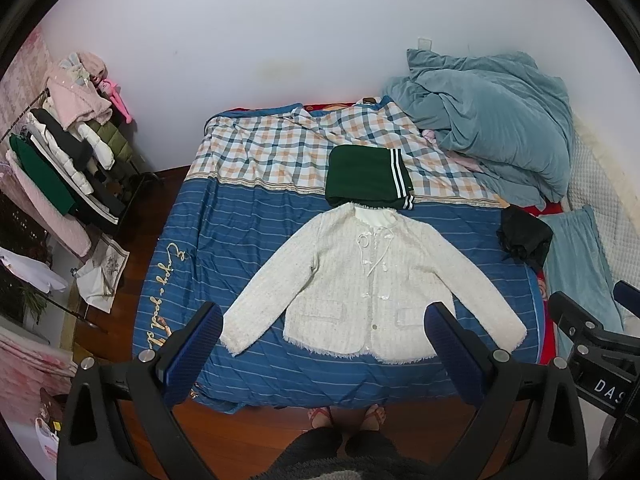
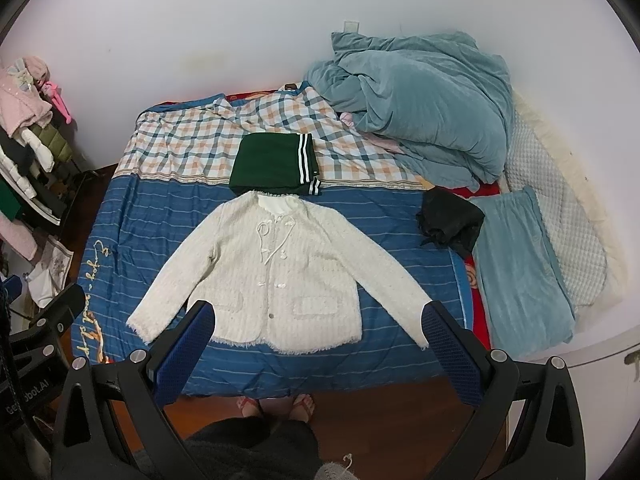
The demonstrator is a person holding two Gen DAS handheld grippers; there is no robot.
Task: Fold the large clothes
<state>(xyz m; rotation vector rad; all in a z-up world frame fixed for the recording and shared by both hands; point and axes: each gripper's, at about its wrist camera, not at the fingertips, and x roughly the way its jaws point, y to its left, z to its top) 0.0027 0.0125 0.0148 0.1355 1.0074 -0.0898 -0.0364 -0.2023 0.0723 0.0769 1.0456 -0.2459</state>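
A: Left wrist view first: we hold the left gripper [image 1: 324,332] above the near edge of the bed [image 1: 248,240], its two blue fingers [image 1: 192,356] spread wide with nothing between them.

B: And in the right wrist view we see the right gripper [image 2: 320,332] the same way, fingers [image 2: 452,352] parted and carrying nothing. Neither tool touches cloth.

A: The white jacket [image 1: 372,280] lies flat on the blue striped bedspread [image 1: 240,232], front side up, collar toward the wall, both sleeves angled out and down toward us. Its fringed hem sits near the bed's near edge.

B: We see it closed down the front with white knot fastenings, and two patch pockets low on the body. The left sleeve cuff [image 2: 140,324] lies just beside the left finger in our right view.

A: Just beyond the collar, touching it, sits a folded green garment [image 1: 366,176] with white stripes, resting where the checked sheet [image 1: 272,148] meets the blue.

B: To the right we have a rumpled teal duvet [image 2: 424,112], a black bundle [image 2: 448,220] and a teal pillow [image 2: 520,272]. A clothes rack [image 1: 68,152] stands on the left.

A: Our feet in sandals [image 1: 346,416] stand on the wooden floor [image 1: 256,428] at the foot of the bed.
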